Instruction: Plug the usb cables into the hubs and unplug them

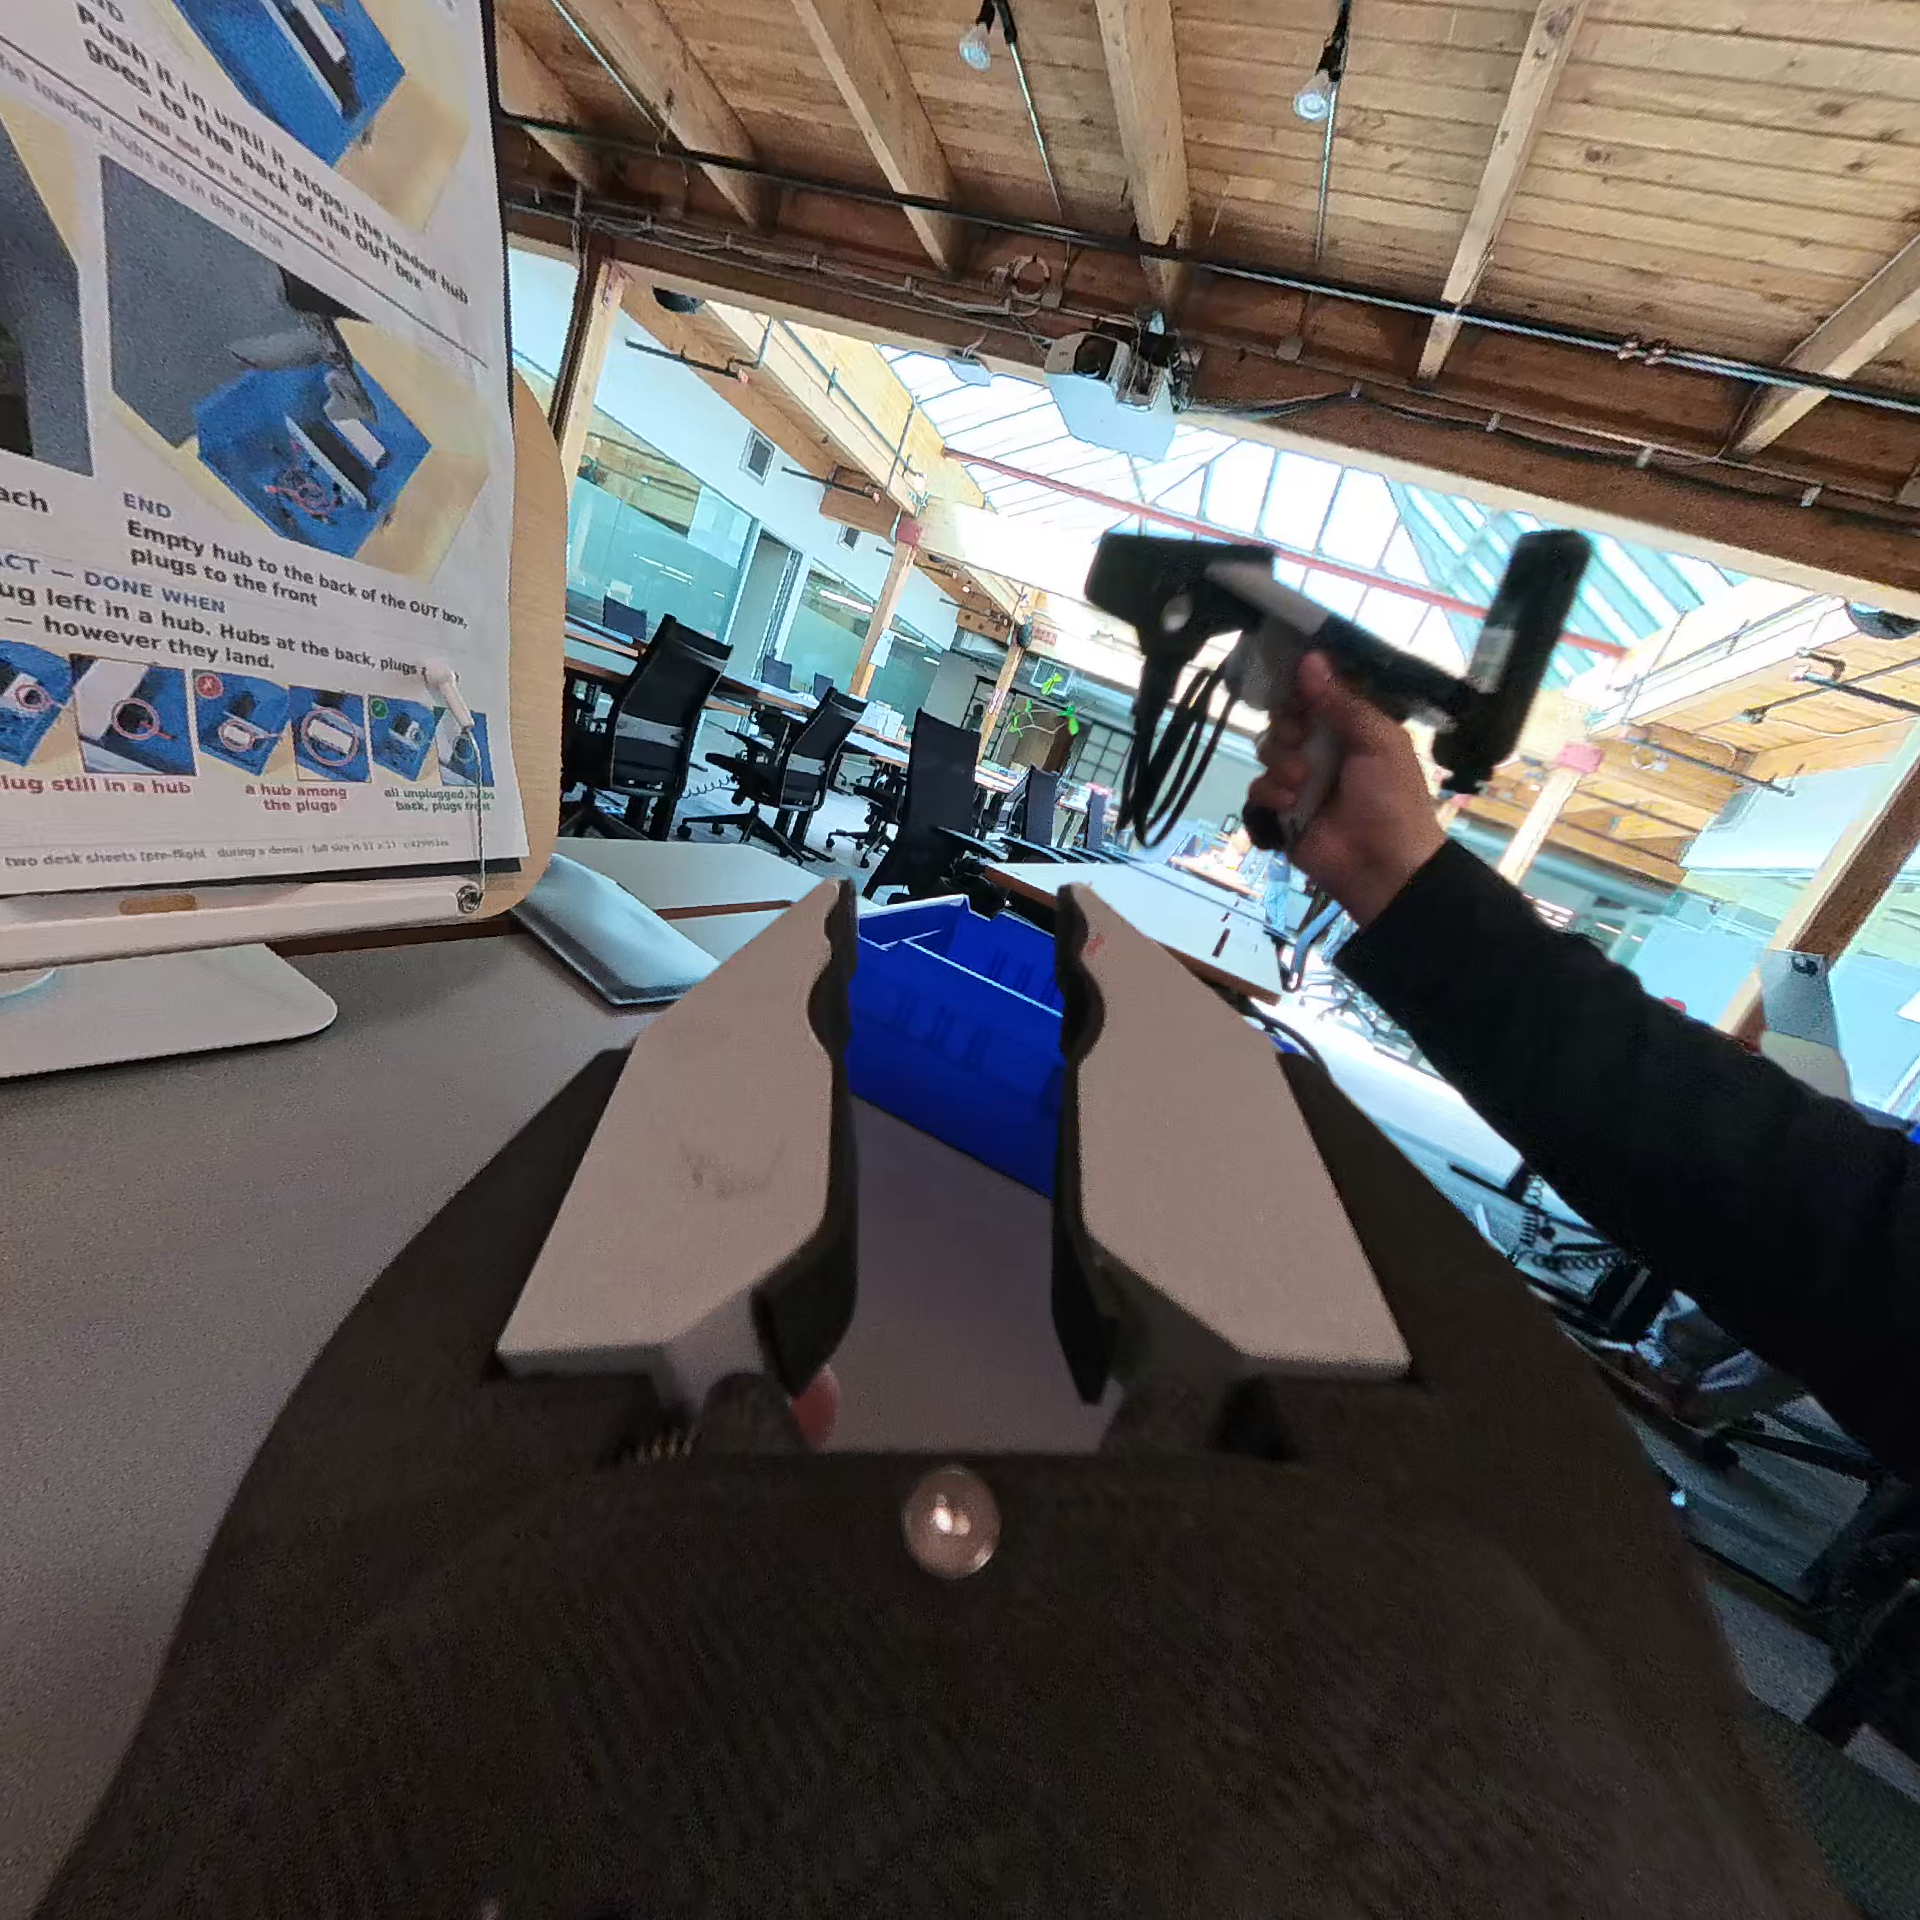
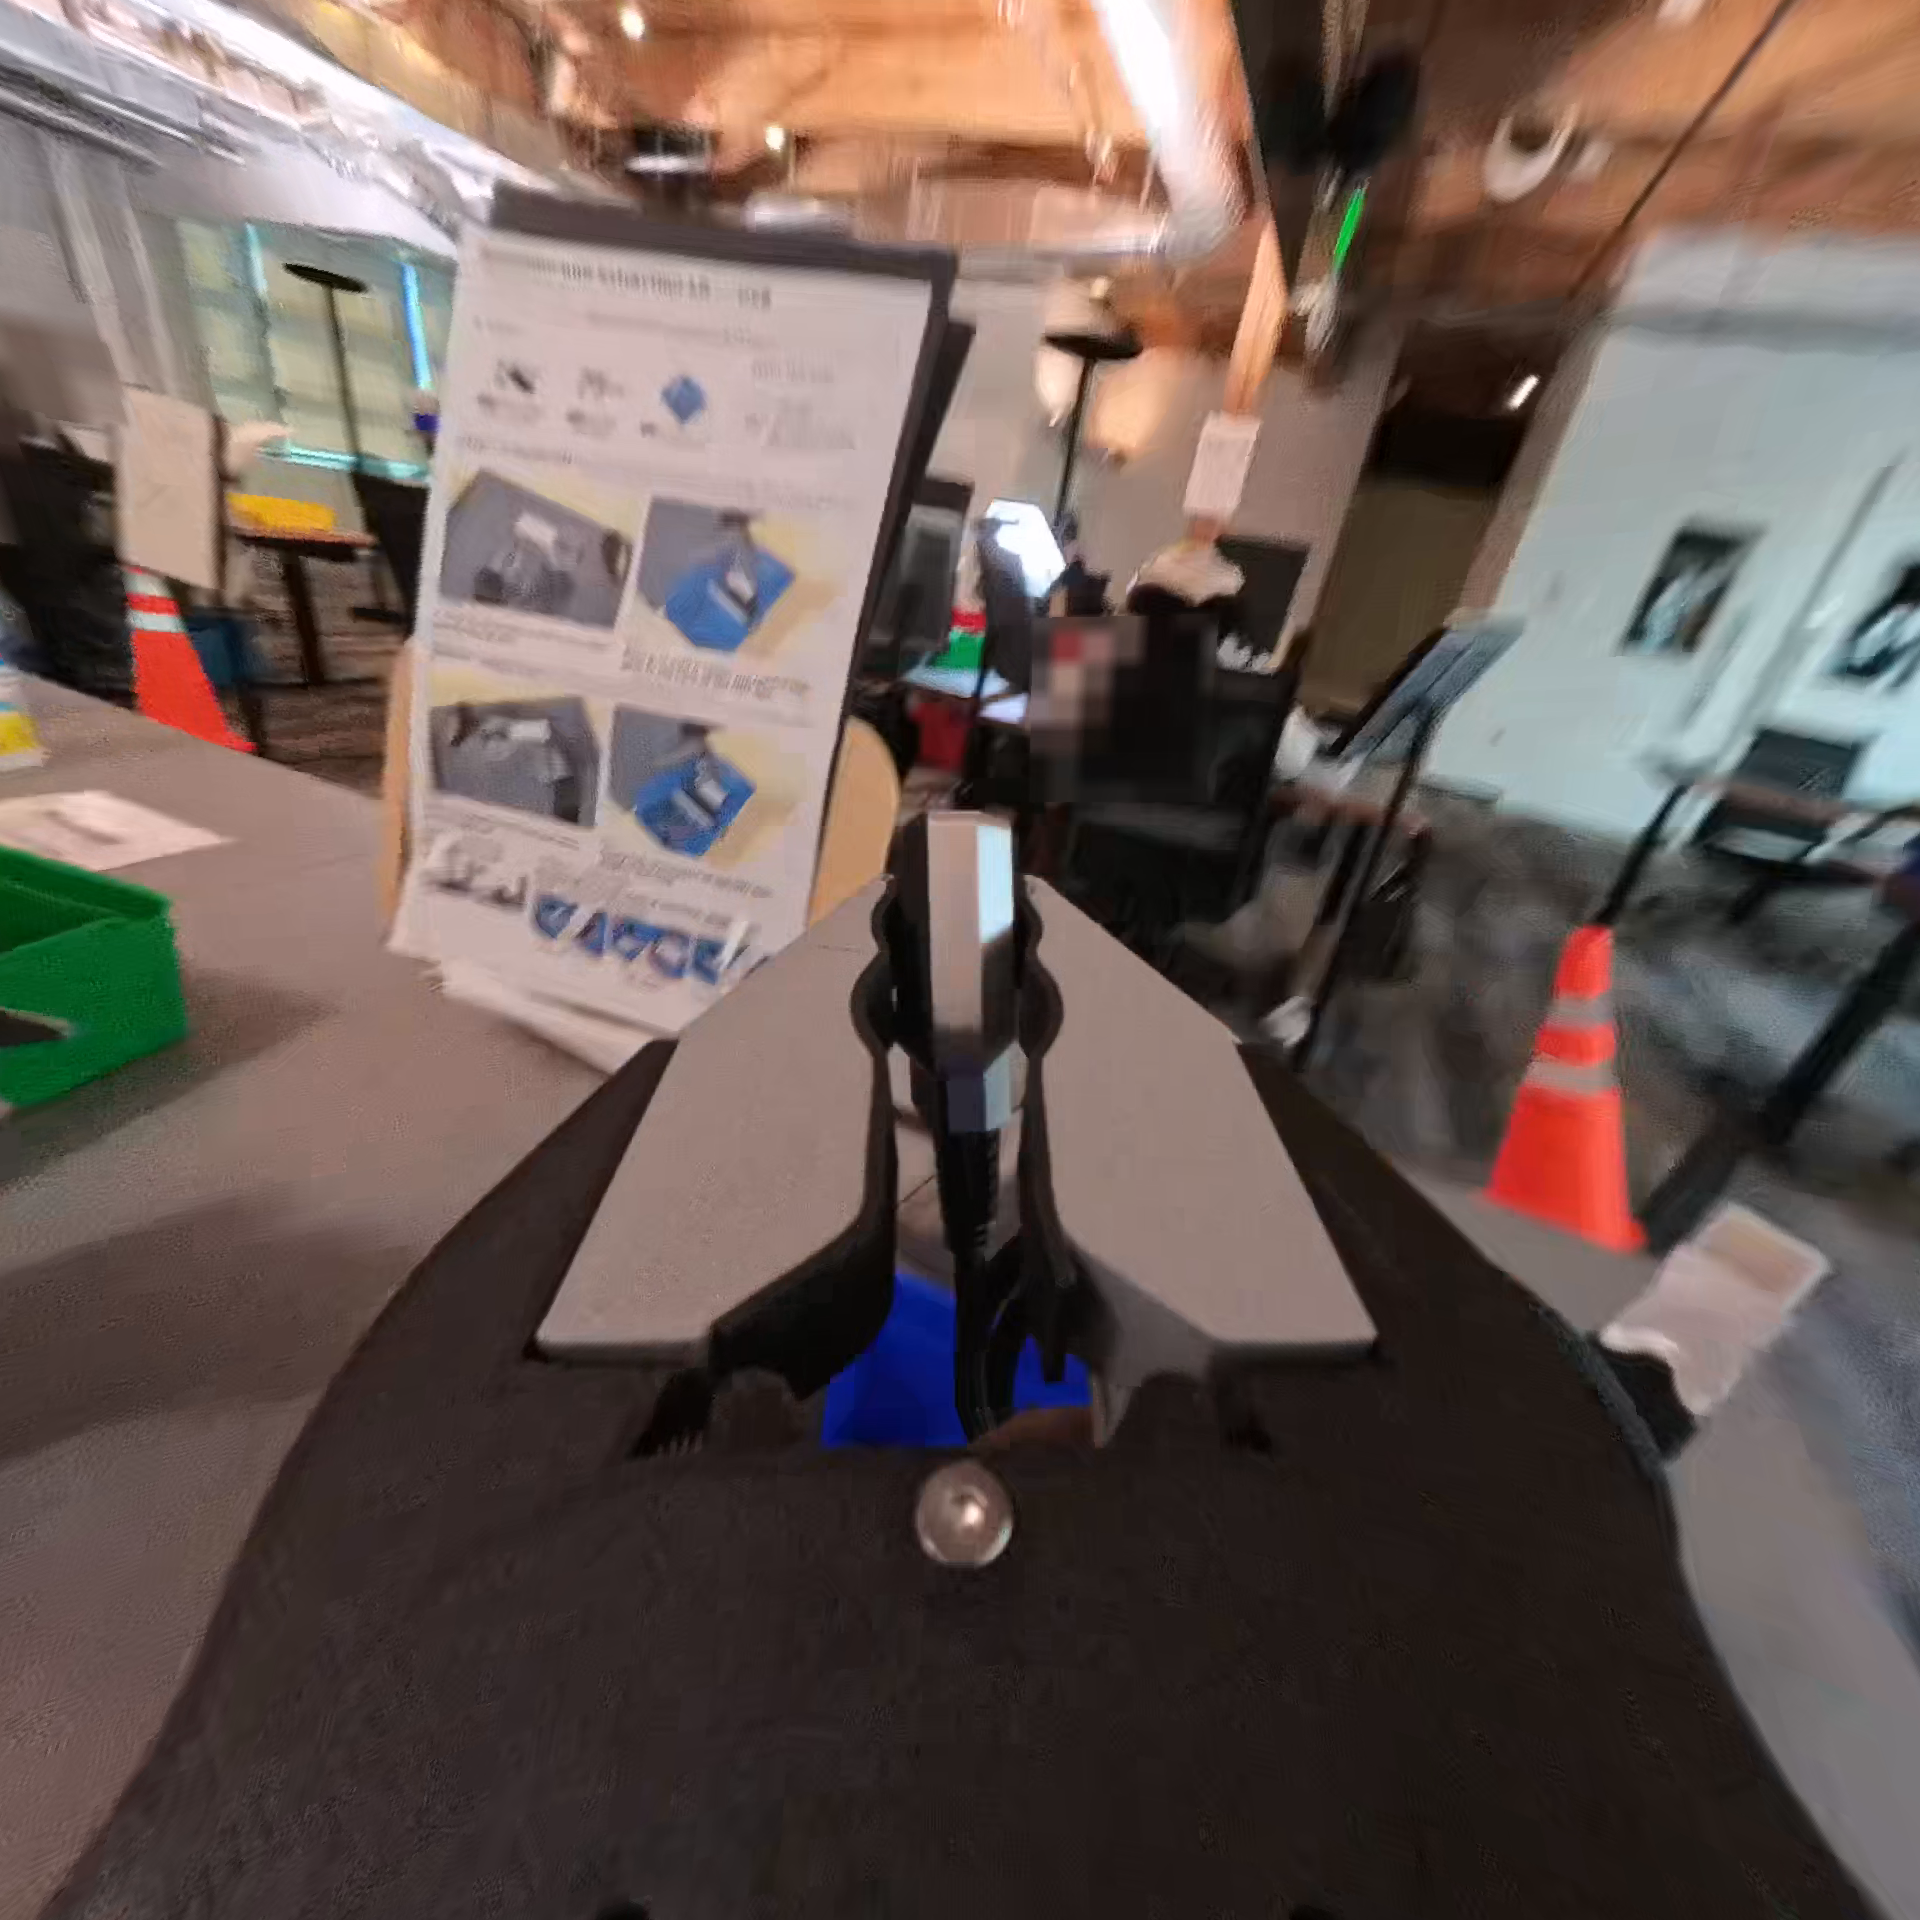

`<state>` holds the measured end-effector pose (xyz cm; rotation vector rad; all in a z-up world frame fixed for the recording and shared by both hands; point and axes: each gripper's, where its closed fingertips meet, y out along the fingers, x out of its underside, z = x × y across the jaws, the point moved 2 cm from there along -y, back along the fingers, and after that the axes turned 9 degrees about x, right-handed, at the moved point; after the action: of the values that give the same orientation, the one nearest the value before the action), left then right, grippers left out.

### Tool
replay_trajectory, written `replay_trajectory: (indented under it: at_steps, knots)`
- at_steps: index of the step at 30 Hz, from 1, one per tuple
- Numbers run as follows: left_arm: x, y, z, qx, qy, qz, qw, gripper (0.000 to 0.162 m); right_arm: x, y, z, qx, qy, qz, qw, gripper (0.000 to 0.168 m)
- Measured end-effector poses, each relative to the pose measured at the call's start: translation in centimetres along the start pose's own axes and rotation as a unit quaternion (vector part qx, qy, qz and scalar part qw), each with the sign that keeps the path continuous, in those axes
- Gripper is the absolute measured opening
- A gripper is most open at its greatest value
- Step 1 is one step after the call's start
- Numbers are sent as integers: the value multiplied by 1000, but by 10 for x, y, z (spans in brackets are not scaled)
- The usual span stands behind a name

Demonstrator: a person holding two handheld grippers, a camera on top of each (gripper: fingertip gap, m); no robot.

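My right gripper (image 2: 961, 914) is shut on a slim silver-grey hub (image 2: 968, 935) that stands upright between the fingers. The hub's black cable (image 2: 971, 1195) hangs down behind the jaws, over a blue bin (image 2: 894, 1382). In the left wrist view the right gripper (image 1: 1132, 587) is held high in a hand (image 1: 1340, 790), with black cable loops (image 1: 1174, 748) dangling from it. My left gripper (image 1: 956, 935) is open and empty, low over the grey table (image 1: 260, 1247), pointing at the blue bin (image 1: 956, 1008) just beyond its tips.
A printed instruction sheet (image 1: 249, 416) hangs on a white stand at the left; it also shows in the right wrist view (image 2: 665, 623). A green bin (image 2: 83, 977) sits on the table at the left. Orange cones (image 2: 1569, 1101) stand on the floor. Office chairs (image 1: 665, 717) and desks lie beyond. Across from one pair of fingers to the other is roughly 35 cm.
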<state>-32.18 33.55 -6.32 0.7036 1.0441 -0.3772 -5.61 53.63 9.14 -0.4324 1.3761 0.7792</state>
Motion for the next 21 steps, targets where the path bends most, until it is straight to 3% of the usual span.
replay_trajectory:
  at_steps: [2, 5, 7, 10, 13, 16, 21]
  knots:
    - [6, 2, -2, -4, 0, -14, 1000, 35, 56, 6, -1, -56, 116, -90, 988, 16]
    - [17, 7, -2, -3, -4, -41, 999, 35, 120, 12, -1, -89, 256, -224, 936, 17]
    - [22, 9, -2, -5, 2, -56, 998, 35, 153, 21, 13, -50, 275, -273, 920, 18]
    - [26, 10, -3, -15, 24, -72, 997, 35, 208, 32, 25, -21, 234, -359, 904, 23]
    - [31, 11, -5, -28, 48, -91, 994, 35, 216, 44, 23, -59, 314, -355, 879, 23]
    - [42, 14, -6, -33, 62, -119, 990, 35, 219, 39, 14, -112, 354, -408, 834, 18]
    - [59, 17, -8, -44, 78, -165, 982, 37, 215, 32, 18, -130, 228, -512, 818, 18]
